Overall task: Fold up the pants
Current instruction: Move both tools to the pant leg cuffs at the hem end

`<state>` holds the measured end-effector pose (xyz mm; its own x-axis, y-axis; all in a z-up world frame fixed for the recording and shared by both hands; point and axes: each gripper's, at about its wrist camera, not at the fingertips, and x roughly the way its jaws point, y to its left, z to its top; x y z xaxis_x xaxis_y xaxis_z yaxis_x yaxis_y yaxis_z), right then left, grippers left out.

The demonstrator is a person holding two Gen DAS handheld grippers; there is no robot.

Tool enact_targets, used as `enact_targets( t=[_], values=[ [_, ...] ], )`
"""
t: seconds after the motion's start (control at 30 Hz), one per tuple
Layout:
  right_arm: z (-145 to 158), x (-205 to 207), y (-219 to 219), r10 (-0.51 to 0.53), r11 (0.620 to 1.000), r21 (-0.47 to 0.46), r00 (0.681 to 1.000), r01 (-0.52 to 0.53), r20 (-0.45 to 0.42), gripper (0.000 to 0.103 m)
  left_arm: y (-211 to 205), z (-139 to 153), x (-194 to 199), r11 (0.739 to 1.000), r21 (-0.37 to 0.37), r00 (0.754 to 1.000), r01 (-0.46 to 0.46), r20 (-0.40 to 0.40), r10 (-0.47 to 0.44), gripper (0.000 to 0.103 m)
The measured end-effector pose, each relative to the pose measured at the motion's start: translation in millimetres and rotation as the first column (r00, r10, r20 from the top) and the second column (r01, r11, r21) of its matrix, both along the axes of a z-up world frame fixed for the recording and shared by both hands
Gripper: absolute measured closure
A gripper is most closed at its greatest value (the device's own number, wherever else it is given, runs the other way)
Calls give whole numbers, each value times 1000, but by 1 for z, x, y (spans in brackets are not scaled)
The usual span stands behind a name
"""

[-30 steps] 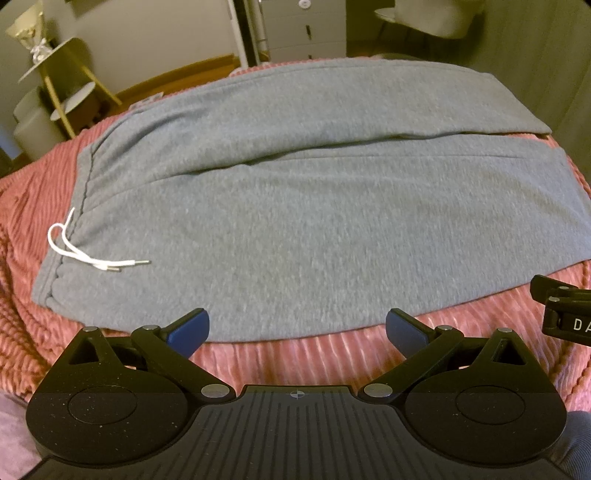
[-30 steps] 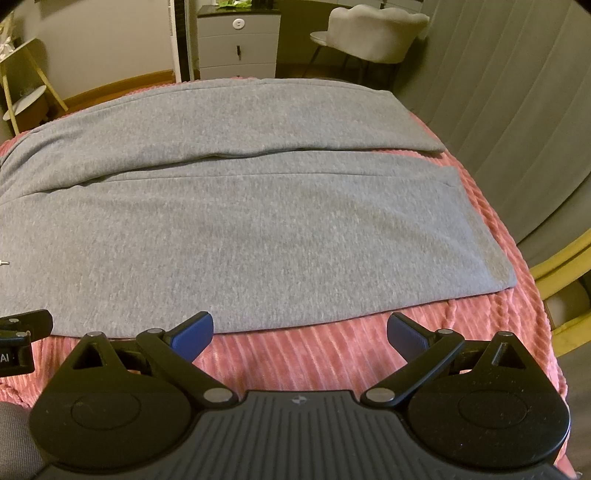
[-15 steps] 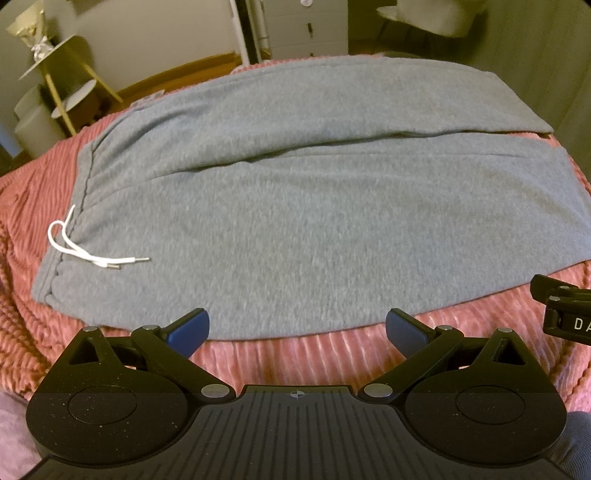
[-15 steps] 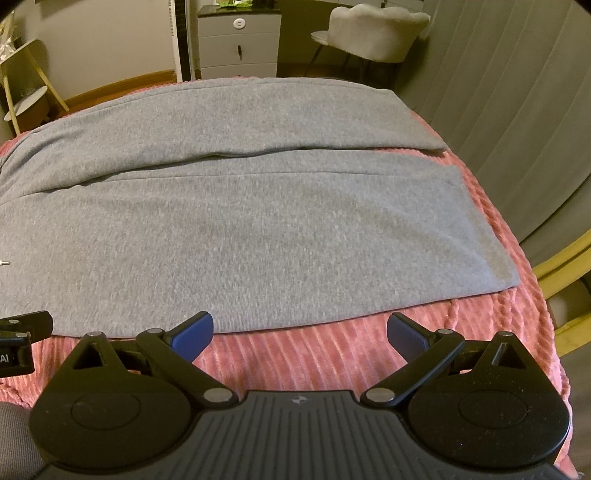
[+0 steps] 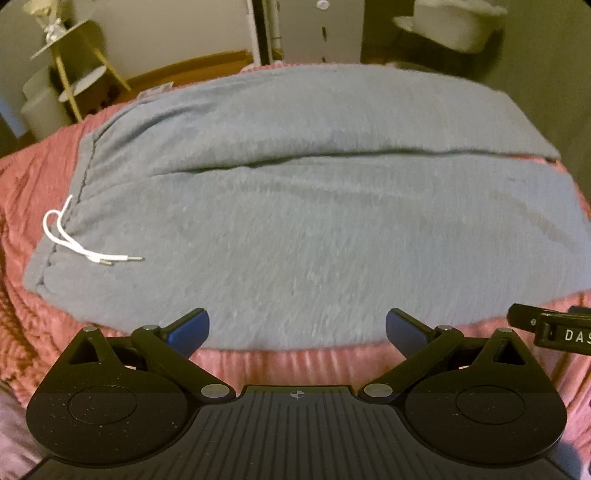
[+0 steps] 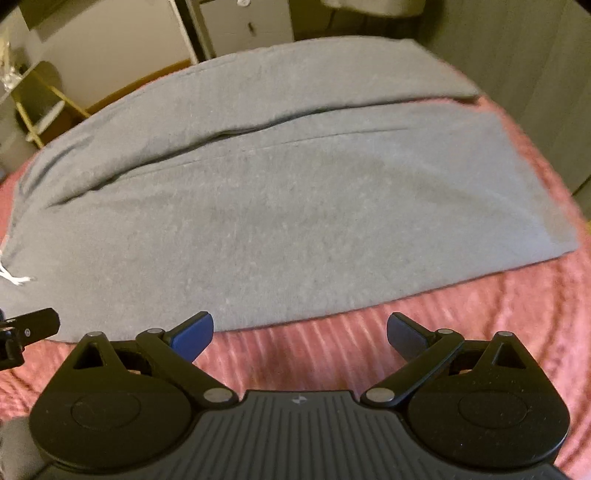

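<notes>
Grey sweatpants (image 5: 314, 229) lie flat on a pink ribbed bedspread (image 5: 280, 365), waistband at the left with a white drawstring (image 5: 77, 243), leg ends at the right. The two legs lie side by side, the far one overlapping along a long fold. My left gripper (image 5: 297, 328) is open and empty, just above the near hem of the pants. My right gripper (image 6: 300, 332) is open and empty, over the bedspread at the near edge of the pants (image 6: 295, 206). The right gripper's side shows in the left wrist view (image 5: 554, 328).
A white dresser (image 6: 243, 26) and a pale chair (image 5: 454, 26) stand beyond the bed. A gold-legged shelf stand (image 5: 74, 74) is at the far left. Grey curtains (image 6: 535, 55) hang at the right.
Both grippers have moved forward and lower toward the near edge of the pants. The right wrist view has tilted to the left. Both stay open.
</notes>
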<state>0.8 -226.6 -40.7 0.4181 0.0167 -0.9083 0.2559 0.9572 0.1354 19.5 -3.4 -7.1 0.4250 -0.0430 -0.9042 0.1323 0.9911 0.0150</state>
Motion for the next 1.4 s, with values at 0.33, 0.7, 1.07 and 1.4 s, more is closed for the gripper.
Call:
enact_targets(
  t=[0.33, 0.7, 1.07, 1.4],
  values=[
    [36, 137, -61, -179, 981, 154, 857, 118, 483, 3, 20, 10, 80, 958, 75, 925, -278, 288, 246, 0],
    [-31, 431, -97, -434, 898, -15, 890, 440, 137, 10, 123, -35, 128, 859, 27, 794, -511, 398, 460, 0],
    [-49, 384, -113, -482, 876, 76, 854, 476, 197, 97, 141, -66, 152, 866, 40, 840, -498, 272, 470, 0],
    [-36, 33, -46, -325, 924, 282, 918, 257, 229, 97, 133, -20, 86, 869, -185, 772, -458, 403, 492, 0]
  ],
)
